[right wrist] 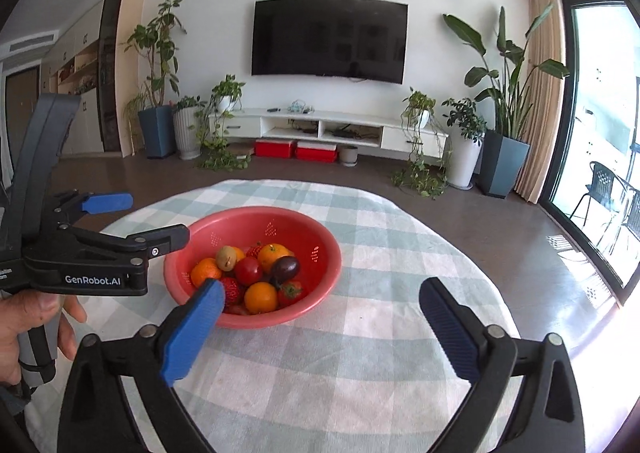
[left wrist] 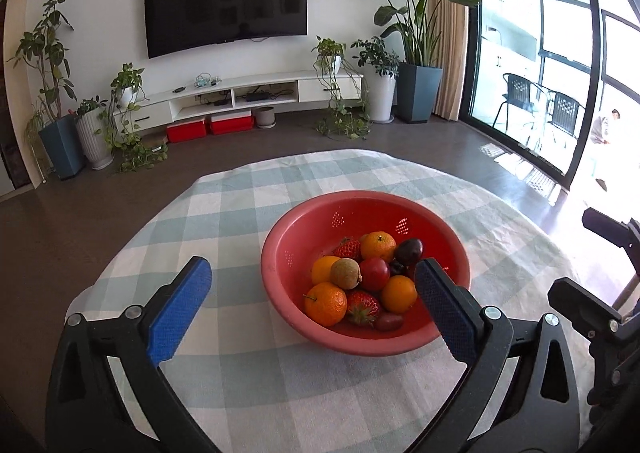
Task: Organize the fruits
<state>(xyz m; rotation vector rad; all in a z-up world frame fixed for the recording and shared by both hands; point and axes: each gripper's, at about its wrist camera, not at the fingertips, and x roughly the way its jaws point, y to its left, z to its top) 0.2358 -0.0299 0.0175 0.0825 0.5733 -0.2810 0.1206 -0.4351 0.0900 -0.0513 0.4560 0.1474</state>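
Red colander (left wrist: 304, 253) of oranges (left wrist: 325, 303), strawberries (left wrist: 362, 307), a tomato (left wrist: 374, 273) and plums, resting on checked tablecloth (left wrist: 248, 373). Left gripper (left wrist: 312, 309) at colander's seven o'clock, spread wide, empty. Right gripper (right wrist: 320, 329) at five o'clock, likewise wide, empty.

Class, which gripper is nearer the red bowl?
Left. The left gripper is right at the bowl, one of its jaws over the rim; the right gripper sits back, off to the bowl's right.

Table (left wrist: 248, 373): near, centre.
Bowl (left wrist: 304, 237): on table.
Fruits (left wrist: 360, 277): in bowl.
TV (left wrist: 226, 5): far wall.
Cabinet (left wrist: 260, 87): below TV.
Plants (left wrist: 416, 33): left and right of cabinet.
Glass door (left wrist: 532, 65): far right.
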